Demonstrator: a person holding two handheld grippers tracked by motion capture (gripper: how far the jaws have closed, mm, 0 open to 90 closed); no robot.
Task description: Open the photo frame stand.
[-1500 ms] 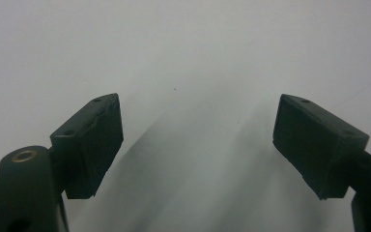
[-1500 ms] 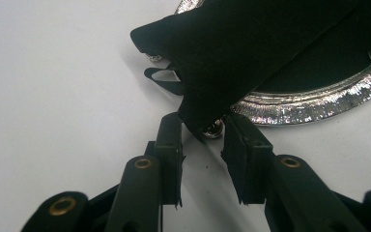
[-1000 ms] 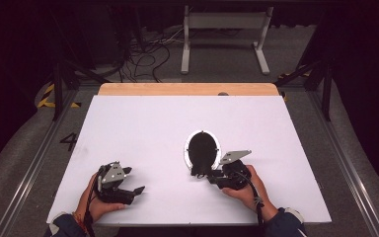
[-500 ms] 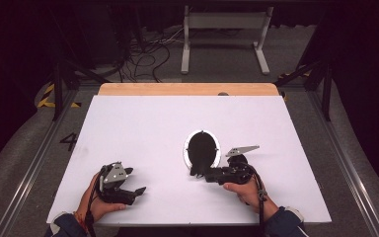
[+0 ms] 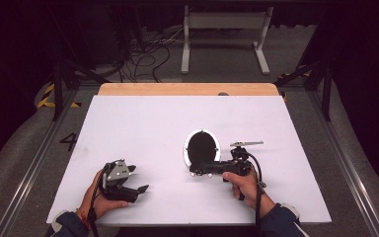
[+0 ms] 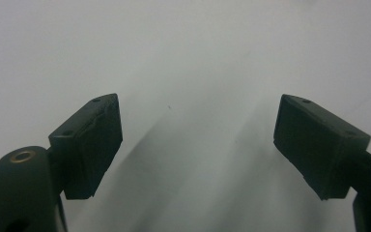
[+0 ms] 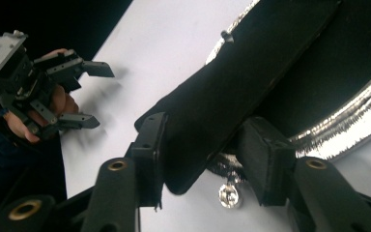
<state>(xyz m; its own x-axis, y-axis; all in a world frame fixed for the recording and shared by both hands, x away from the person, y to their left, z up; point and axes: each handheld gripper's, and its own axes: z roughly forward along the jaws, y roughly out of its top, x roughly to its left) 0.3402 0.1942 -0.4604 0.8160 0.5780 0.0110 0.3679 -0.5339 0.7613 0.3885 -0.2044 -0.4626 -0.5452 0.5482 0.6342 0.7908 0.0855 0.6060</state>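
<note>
An oval black object with a shiny silver rim [image 5: 201,147] lies flat on the white table [image 5: 143,123], right of centre. My right gripper [image 5: 195,170] lies on its side at the oval's near edge. In the right gripper view, the right gripper [image 7: 207,159] is shut on a black flap [image 7: 232,82] that sticks out from the silver-rimmed oval [image 7: 348,130]. A small glittering stud [image 7: 228,195] sits just below the jaws. My left gripper [image 5: 137,178] rests near the front left of the table. The left gripper [image 6: 198,140] is open over bare white surface.
A wooden strip [image 5: 187,89] runs along the table's far edge. Beyond it stand a white metal frame [image 5: 224,34] and cables on the floor. The right gripper view also shows the left gripper [image 7: 96,95] held in a hand.
My right gripper has rolled onto its side and slid slightly right along the oval's near edge, its grey plate now raised. The left gripper has barely moved.
</note>
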